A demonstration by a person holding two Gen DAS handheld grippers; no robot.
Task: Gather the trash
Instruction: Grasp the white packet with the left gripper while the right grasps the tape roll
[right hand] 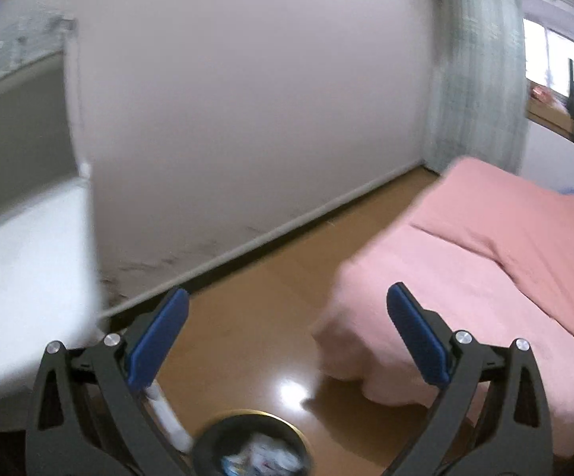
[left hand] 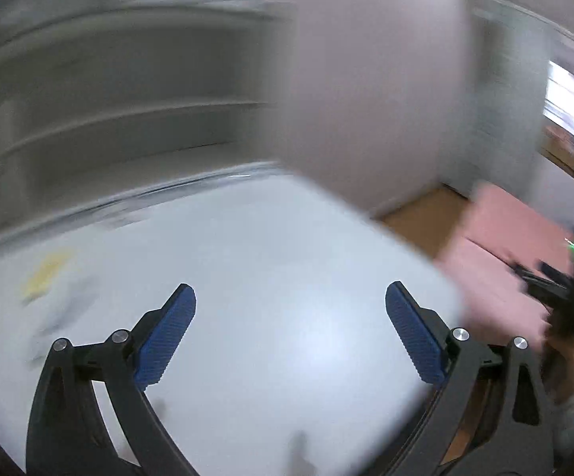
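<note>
My left gripper (left hand: 290,297) is open and empty above a white table (left hand: 271,277). The view is blurred by motion. A blurred yellowish scrap (left hand: 47,273) lies on the table at the left, with a smeared pale shape below it that I cannot make out. My right gripper (right hand: 287,305) is open and empty above the wooden floor (right hand: 247,297). A round black trash bin (right hand: 253,450) with a gold rim stands on the floor at the bottom of the right wrist view, with crumpled trash inside. The right gripper also shows at the right edge of the left wrist view (left hand: 565,297).
Grey shelves (left hand: 108,119) stand behind the table. A bed with a pink cover (right hand: 485,269) fills the right side. A white wall (right hand: 247,99) with a baseboard runs behind. The table's corner (right hand: 29,277) is at the left of the right wrist view. A curtain (right hand: 473,67) hangs by a window.
</note>
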